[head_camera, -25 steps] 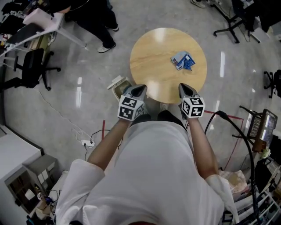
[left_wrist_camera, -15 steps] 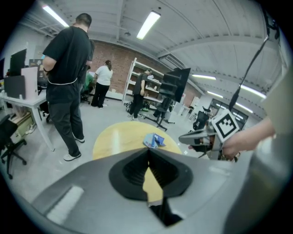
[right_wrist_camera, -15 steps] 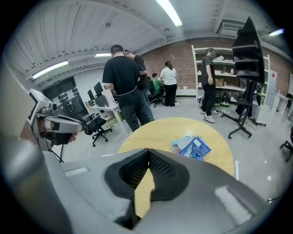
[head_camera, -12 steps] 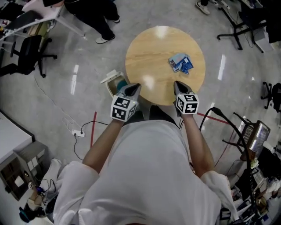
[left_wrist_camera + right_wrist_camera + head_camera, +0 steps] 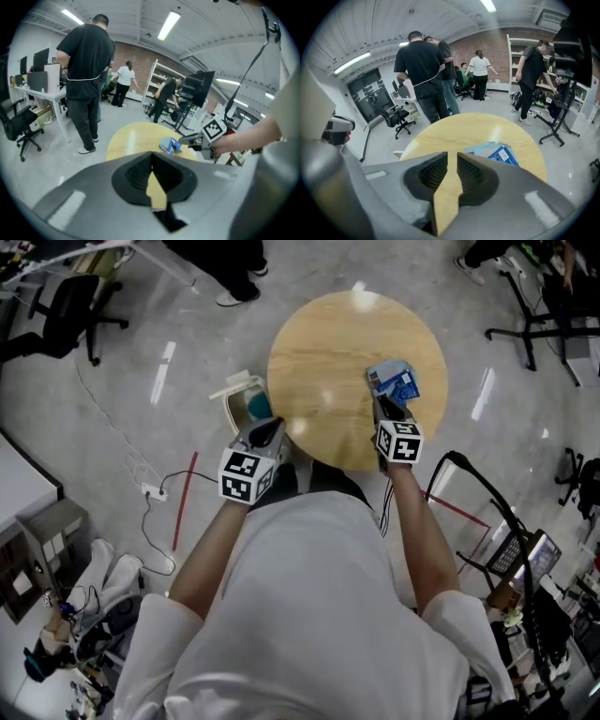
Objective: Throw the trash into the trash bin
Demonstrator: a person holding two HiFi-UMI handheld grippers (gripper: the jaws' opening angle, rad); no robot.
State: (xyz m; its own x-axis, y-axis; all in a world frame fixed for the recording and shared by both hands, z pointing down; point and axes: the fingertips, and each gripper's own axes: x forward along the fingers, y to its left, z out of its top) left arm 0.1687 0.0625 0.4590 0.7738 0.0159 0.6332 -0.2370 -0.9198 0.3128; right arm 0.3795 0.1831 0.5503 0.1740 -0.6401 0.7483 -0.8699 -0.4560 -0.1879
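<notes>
Now the right hand-held gripper (image 5: 380, 407), on an arm stretched forward and angled down over the counter (image 5: 319, 362), had just been opening its jaws to a narrow gap with nothing between them. Its tips were just short of the blue trash packets (image 5: 394, 382) lying on the counter. The left hand-held gripper (image 5: 270, 425), jaws pressed together and empty, pointed down by the counter's near edge, close to the trash bin (image 5: 246, 404) on the floor.

An open-plan robotics lab or office: beyond the round wooden table (image 5: 319, 352) stand desks (image 5: 44, 93) with monitors (image 5: 40, 61), wheeled office chairs (image 5: 18, 129), shelves (image 5: 152, 79), a brick wall (image 5: 136, 58); cables (image 5: 141, 488) trail beside it.
</notes>
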